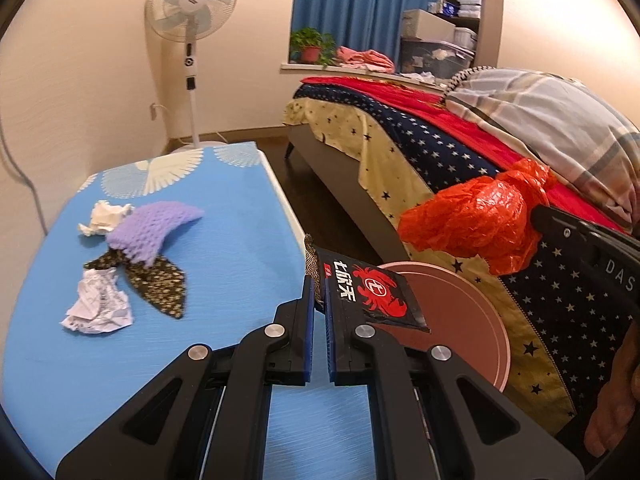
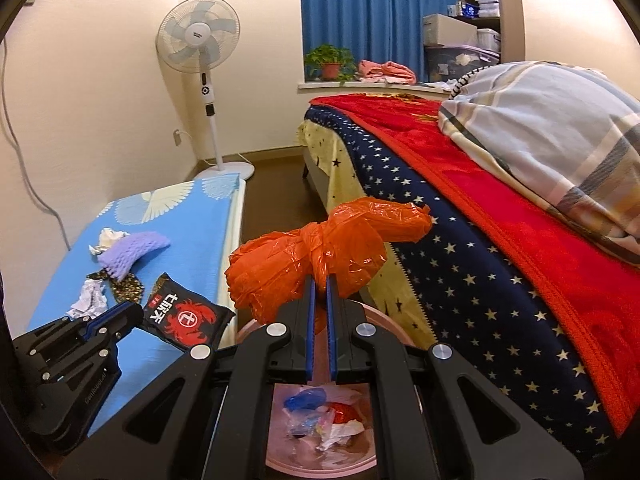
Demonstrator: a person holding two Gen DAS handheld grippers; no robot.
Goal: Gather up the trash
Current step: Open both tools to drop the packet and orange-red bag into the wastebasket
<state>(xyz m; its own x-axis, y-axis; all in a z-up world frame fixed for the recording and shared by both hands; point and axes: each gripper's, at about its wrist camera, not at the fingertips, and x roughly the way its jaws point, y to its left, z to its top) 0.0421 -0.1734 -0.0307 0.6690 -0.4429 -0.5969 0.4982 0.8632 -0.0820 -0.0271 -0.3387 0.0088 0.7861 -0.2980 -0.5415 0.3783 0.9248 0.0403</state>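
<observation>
My left gripper (image 1: 319,292) is shut on the corner of a black snack packet (image 1: 372,292) with a red crab print, held at the table's right edge beside the pink bin (image 1: 460,320). My right gripper (image 2: 319,284) is shut on the knot of a crumpled orange plastic bag (image 2: 320,256), held above the pink bin (image 2: 248,328), which holds mixed trash. On the blue table (image 1: 224,240) lie a white tissue wad (image 1: 106,218), a purple foam net (image 1: 152,232), a dark patterned wrapper (image 1: 156,284) and a crumpled receipt (image 1: 100,304).
A bed (image 2: 460,216) with a starred cover and a red blanket runs along the right, close to the bin. A standing fan (image 1: 192,20) is by the far wall behind the table. Dark floor shows between table and bed.
</observation>
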